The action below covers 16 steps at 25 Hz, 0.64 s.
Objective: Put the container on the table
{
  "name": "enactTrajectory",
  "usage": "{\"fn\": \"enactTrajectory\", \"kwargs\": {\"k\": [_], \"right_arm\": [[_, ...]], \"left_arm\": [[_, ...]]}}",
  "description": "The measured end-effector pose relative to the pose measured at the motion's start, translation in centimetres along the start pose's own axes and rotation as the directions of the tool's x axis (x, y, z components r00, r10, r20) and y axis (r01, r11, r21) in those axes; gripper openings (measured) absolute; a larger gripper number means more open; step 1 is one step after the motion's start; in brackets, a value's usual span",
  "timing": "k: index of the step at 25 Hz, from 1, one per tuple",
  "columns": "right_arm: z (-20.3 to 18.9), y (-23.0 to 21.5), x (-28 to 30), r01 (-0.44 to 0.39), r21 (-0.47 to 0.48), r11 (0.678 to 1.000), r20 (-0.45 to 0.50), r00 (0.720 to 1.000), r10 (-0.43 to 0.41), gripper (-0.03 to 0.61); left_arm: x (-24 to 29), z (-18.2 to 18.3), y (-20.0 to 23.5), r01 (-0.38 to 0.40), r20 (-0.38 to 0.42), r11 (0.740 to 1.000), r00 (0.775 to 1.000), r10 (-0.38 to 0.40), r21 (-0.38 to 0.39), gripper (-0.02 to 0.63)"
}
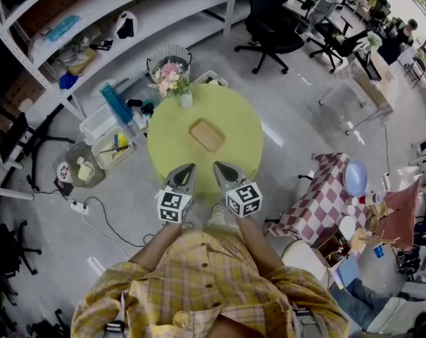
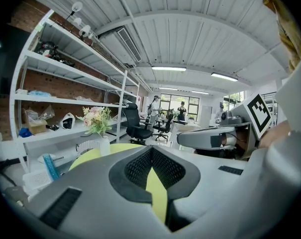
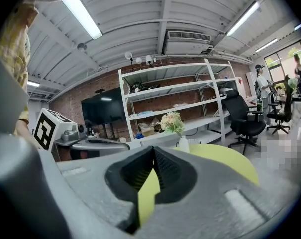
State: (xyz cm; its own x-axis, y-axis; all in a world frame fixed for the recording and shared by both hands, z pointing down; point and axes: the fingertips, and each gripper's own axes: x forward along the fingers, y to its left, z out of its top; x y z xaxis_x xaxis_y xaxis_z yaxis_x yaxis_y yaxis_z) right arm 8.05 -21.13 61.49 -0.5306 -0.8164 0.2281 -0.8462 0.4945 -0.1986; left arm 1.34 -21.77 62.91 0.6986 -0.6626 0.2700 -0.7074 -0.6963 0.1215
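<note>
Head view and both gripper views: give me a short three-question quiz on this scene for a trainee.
1. True or false: the tan container lies on the round green table.
2. The flower vase stands: A) near the table's far edge; B) inside the container; C) between a gripper's jaws.
3. Fill in: the jaws of the left gripper and the right gripper are ____, holding nothing.

Key: 1 true; 2 A; 3 shut.

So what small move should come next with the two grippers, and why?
Probably just hold back: the shallow tan rectangular container already lies on the round yellow-green table, and the left gripper and right gripper are shut, empty.
</note>
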Motion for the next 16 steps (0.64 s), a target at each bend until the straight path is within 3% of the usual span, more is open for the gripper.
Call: {"fn": "enactTrajectory", "kwargs": {"k": [16], "right_arm": [[-0.8, -1.7, -1.7, 0.045, 0.027, 0.999, 0.0, 0.999, -0.045, -0.002]], "left_arm": [[0.5, -0.5, -1.1, 0.012, -0.007, 1.0, 1.0, -0.013, -0.002, 0.008]]}}
